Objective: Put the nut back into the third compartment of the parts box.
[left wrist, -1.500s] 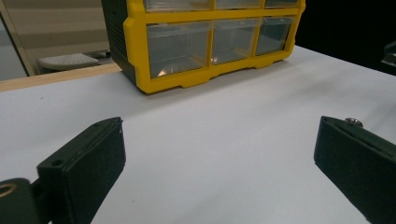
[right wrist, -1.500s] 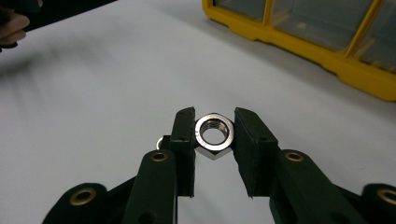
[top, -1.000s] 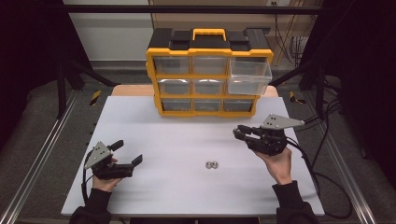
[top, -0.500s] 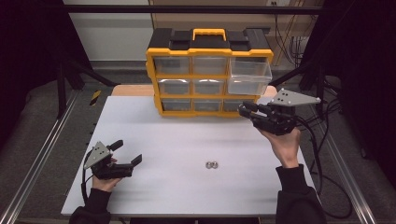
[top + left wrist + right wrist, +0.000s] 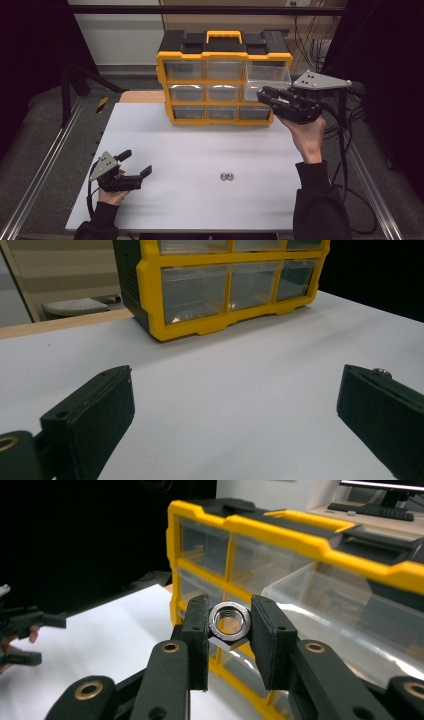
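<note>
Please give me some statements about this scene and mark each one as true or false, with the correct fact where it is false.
1. The right gripper holds a metal nut between its jaws. True.
2. The left gripper is shut on a nut. False: its jaws stand open with nothing between them, low over the white table.
3. The top right drawer of the yellow organizer is pulled out. True.
4. The organizer has a red handle on top. False: the handle is yellow.
5. Two small metal pieces lie on the table, in front of the organizer. True.
</note>
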`<state>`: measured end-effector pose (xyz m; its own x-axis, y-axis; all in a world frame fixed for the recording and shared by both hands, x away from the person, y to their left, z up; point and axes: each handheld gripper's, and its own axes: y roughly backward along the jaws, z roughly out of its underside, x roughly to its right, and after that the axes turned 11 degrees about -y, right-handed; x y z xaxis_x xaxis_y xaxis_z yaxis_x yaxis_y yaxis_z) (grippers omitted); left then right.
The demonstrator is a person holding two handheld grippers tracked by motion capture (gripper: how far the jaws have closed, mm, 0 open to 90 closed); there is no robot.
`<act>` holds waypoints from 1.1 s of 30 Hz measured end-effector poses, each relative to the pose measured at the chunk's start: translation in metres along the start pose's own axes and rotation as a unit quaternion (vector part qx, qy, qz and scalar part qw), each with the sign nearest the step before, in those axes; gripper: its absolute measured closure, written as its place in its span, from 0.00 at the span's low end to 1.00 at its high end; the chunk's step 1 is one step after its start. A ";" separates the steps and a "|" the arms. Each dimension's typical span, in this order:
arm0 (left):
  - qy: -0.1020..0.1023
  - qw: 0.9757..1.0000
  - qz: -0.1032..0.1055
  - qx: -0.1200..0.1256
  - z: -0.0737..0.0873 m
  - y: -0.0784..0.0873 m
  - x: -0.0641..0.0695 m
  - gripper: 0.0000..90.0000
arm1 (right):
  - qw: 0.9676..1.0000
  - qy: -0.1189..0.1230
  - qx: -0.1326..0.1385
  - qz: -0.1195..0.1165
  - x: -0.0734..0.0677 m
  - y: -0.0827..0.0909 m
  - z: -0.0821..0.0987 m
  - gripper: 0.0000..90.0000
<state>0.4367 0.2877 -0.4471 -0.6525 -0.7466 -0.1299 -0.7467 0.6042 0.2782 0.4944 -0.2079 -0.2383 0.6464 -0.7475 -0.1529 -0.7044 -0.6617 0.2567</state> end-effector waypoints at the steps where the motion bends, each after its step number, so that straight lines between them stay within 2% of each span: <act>1: 0.000 1.000 0.000 0.000 0.000 0.000 0.000 0.02 | 1.000 0.000 0.001 0.002 0.001 0.000 -0.003 0.78; 7: 0.000 1.000 -0.001 0.001 0.000 0.000 0.000 0.02 | 1.000 -0.004 0.011 0.024 0.005 -0.009 -0.020 0.78; 14: 0.002 1.000 -0.002 0.001 0.000 0.001 -0.001 0.02 | 0.999 -0.015 0.007 0.048 0.015 -0.027 -0.035 0.78; 20: 0.002 1.000 -0.001 0.003 0.000 0.001 -0.001 0.02 | 0.998 -0.025 0.003 0.065 0.028 -0.040 -0.038 0.78; 26: 0.002 1.000 -0.002 0.003 0.000 0.001 -0.001 0.02 | 0.996 -0.025 -0.020 0.088 0.038 -0.053 -0.036 0.78; 33: 0.003 1.000 -0.002 0.002 0.000 0.001 -0.001 0.02 | 0.993 -0.026 -0.038 0.108 0.046 -0.060 -0.035 0.78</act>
<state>0.4366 0.2891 -0.4464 -0.6487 -0.7505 -0.1260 -0.7500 0.6023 0.2735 0.5763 -0.2005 -0.2268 0.4657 -0.8746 -0.1351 -0.7991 -0.4812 0.3605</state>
